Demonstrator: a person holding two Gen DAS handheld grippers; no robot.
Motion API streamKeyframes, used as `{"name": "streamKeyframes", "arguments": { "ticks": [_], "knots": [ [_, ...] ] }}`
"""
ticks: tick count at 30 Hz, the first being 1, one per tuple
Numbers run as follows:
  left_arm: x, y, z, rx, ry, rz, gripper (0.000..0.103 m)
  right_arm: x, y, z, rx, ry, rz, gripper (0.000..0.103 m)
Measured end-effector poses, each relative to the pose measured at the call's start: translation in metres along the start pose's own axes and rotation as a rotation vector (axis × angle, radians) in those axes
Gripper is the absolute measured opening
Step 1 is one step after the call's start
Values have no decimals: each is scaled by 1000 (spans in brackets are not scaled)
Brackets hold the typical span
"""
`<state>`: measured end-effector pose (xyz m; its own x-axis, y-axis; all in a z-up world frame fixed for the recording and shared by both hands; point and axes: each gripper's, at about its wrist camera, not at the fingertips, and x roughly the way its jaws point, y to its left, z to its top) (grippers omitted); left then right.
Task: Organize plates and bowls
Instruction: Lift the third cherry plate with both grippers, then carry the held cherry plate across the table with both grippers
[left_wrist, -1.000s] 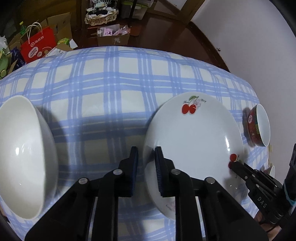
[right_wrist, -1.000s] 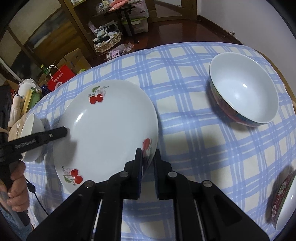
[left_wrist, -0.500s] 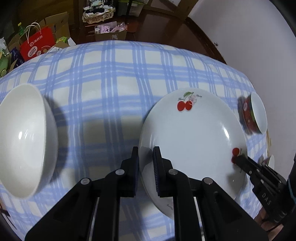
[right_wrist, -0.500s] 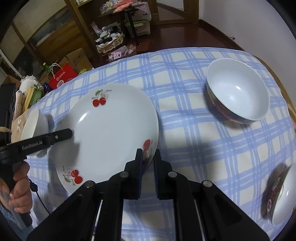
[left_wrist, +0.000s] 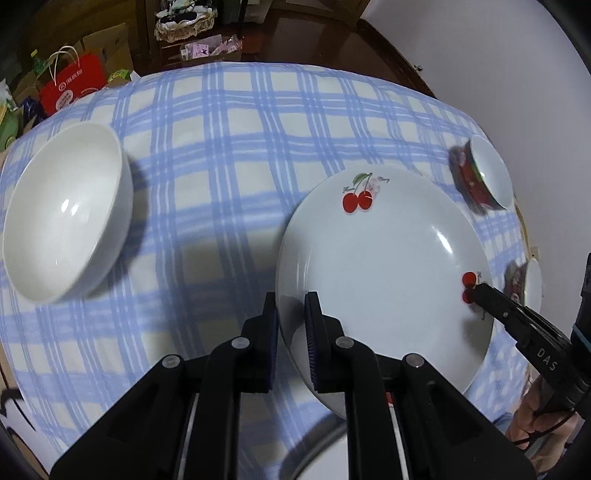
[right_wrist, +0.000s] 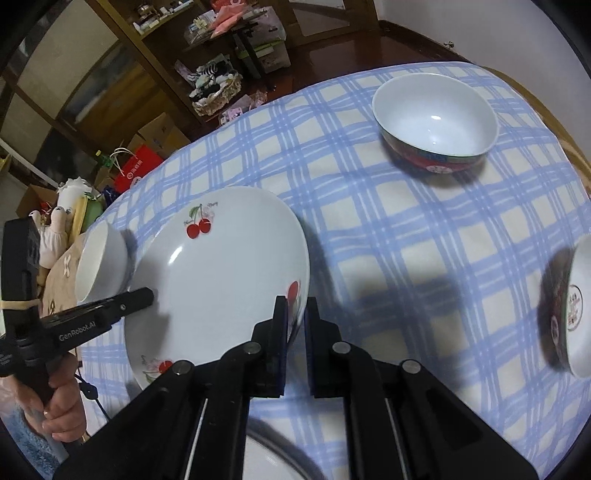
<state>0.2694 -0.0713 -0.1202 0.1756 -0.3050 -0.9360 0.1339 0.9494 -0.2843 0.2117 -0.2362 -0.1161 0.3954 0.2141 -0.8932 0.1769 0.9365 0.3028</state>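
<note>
Left claw (left_wrist: 291, 314), closed on the near-left rim of the cherry plate (left_wrist: 384, 258); one pad lies under the rim, the other on the plate's inner face. Right claw (right_wrist: 296, 317), likewise clamped on the opposite rim, where a red cherry motif sits between its pads. The plate is thus held at two edges above the blue-checked tabletop (left_wrist: 229, 155), tilted slightly. A white bowl (left_wrist: 62, 229) stands well to the plate's left. A red-sided bowl (right_wrist: 436, 122) stands beyond the plate to the right; another bowl (right_wrist: 576, 306) lies at the right edge, blurred.
</note>
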Motion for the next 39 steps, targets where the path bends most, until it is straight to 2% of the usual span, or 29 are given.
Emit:
{"name": "streamKeyframes", "arguments": {
  "ticks": [8,17,25,32,35,39],
  "knots": [
    [-35,-8,-31,7,-35,-29,13,-34,-1,-32,16,-6,20,9],
    [-71,-9,-79,7,-72,-48,13,-71,7,-74,12,-31,36,9],
    [-77,2,-122,-17,-66,-59,13,-91,19,-114,-6,-50,26,9],
    [-74,2,-147,5,-71,-30,13,-98,25,-143,-8,-75,-2,9],
    [-68,5,-152,4,-67,-53,13,-93,20,-153,10,-63,0,9],
    [-57,19,-153,-49,-60,-159,13,-79,12,-162,27,-32,-17,9]
  ]
}}
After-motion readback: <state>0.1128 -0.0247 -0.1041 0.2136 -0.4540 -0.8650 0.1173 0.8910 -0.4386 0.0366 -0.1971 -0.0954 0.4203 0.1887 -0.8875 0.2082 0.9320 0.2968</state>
